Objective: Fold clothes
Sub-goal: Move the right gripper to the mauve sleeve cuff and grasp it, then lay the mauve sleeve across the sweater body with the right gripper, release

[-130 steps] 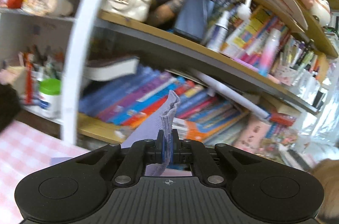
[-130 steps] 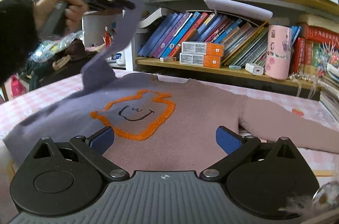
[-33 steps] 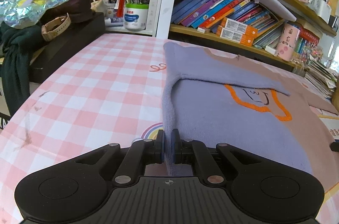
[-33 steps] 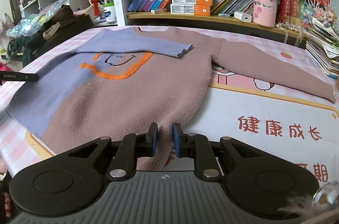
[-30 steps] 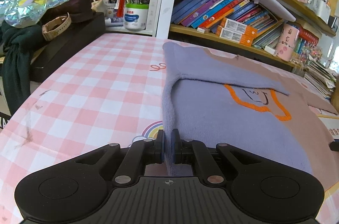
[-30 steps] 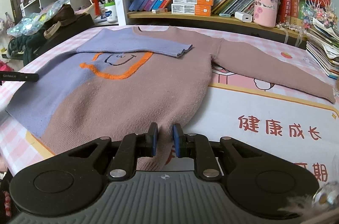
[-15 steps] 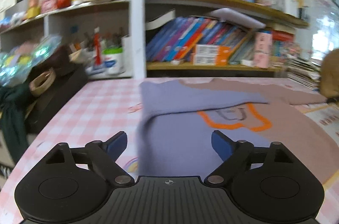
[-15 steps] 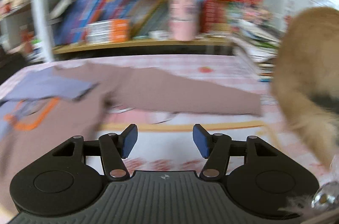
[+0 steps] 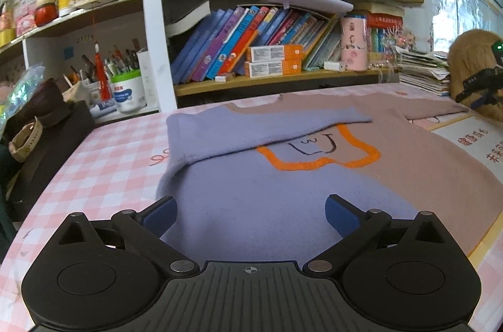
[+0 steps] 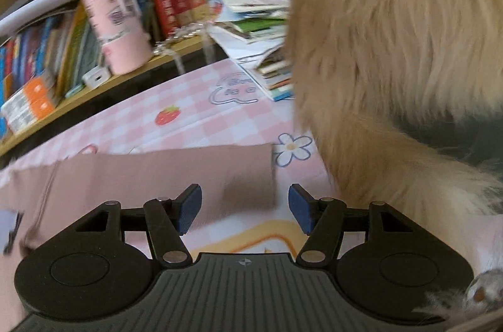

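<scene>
A lilac and brown sweater (image 9: pixel 408 168) with an orange outlined figure (image 9: pixel 314 164) lies flat on the pink checked tablecloth (image 9: pixel 103 162). Its lilac sleeve (image 9: pixel 251 124) is folded across the chest. My left gripper (image 9: pixel 250 211) hovers over the lilac hem side, its jaws opening wide, with cloth below them and nothing pinched. In the right wrist view the brown sleeve's cuff (image 10: pixel 248 175) lies just ahead of my right gripper (image 10: pixel 244 201). That gripper is open, its blue pads on either side of the cuff end without touching it.
A tan furry animal (image 10: pixel 393 65) crowds the right side, close to the right gripper, its paw (image 10: pixel 484 291) at the bottom corner. A stack of magazines (image 10: pixel 261 49) and bookshelves (image 9: pixel 251 49) line the back. A black box (image 9: pixel 47 143) stands at the table's left.
Both grippers let go of the sweater's hem and opened. The right one swung far right to the brown sleeve's cuff beside the furry animal. The left one rolled level and shifted sideways.
</scene>
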Motion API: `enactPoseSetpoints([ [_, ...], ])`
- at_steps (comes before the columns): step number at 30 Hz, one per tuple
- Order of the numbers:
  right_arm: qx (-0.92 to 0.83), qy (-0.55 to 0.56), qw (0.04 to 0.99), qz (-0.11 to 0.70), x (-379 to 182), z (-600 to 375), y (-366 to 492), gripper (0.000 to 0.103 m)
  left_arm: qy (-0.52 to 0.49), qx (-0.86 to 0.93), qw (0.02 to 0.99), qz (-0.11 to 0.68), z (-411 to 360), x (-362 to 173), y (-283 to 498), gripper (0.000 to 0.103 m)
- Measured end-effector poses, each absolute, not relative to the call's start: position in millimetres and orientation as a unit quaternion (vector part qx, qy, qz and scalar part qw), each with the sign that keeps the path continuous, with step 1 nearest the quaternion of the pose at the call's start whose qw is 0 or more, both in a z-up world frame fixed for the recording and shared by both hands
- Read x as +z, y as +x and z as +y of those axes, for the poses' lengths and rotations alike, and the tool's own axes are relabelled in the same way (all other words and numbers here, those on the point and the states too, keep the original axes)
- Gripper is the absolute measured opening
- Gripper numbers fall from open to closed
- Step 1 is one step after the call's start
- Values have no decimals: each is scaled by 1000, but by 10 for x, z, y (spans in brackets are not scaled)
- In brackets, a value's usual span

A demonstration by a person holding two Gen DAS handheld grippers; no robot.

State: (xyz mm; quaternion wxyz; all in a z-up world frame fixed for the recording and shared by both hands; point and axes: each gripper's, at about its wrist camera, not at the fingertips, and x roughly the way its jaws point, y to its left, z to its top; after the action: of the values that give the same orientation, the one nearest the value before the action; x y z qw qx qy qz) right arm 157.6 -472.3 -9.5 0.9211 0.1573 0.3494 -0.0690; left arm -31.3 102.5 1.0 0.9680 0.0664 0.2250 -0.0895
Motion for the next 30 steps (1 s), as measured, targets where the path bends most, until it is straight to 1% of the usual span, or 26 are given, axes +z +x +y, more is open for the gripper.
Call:
enactPoseSetpoints([
  [2, -75, 172, 915, 357, -136, -4751, 1642, 57, 68, -94, 967, 226, 1014, 4, -313, 102],
  [4, -81, 163, 916, 358, -142, -4720, 1676, 55, 74, -100, 966, 225, 994, 1, -322, 103],
  [7, -85, 124, 919, 365, -140, -4596, 1710, 39, 89, -104, 965, 225, 944, -5, -333, 103],
  [9, -82, 105, 919, 370, -138, -4527, 1727, 36, 97, -107, 963, 226, 917, -9, -334, 103],
  [11, -63, 132, 914, 378, -116, -4551, 1760, 14, 100, -106, 963, 228, 905, -10, -329, 103],
  [15, -40, 186, 909, 370, 72, -4522, 1821, 12, 102, -104, 963, 229, 902, -10, -329, 103],
  [20, 37, 204, 924, 322, 592, -4087, 1798, 11, 100, -100, 965, 222, 907, -9, -355, 103],
  [25, 165, 181, 931, 269, 1193, -3227, 1750, 11, 105, -99, 966, 217, 891, -11, -372, 103],
  [30, 271, 150, 922, 231, 1635, -2351, 1772, 11, 96, -94, 969, 209, 921, -3, -388, 103],
])
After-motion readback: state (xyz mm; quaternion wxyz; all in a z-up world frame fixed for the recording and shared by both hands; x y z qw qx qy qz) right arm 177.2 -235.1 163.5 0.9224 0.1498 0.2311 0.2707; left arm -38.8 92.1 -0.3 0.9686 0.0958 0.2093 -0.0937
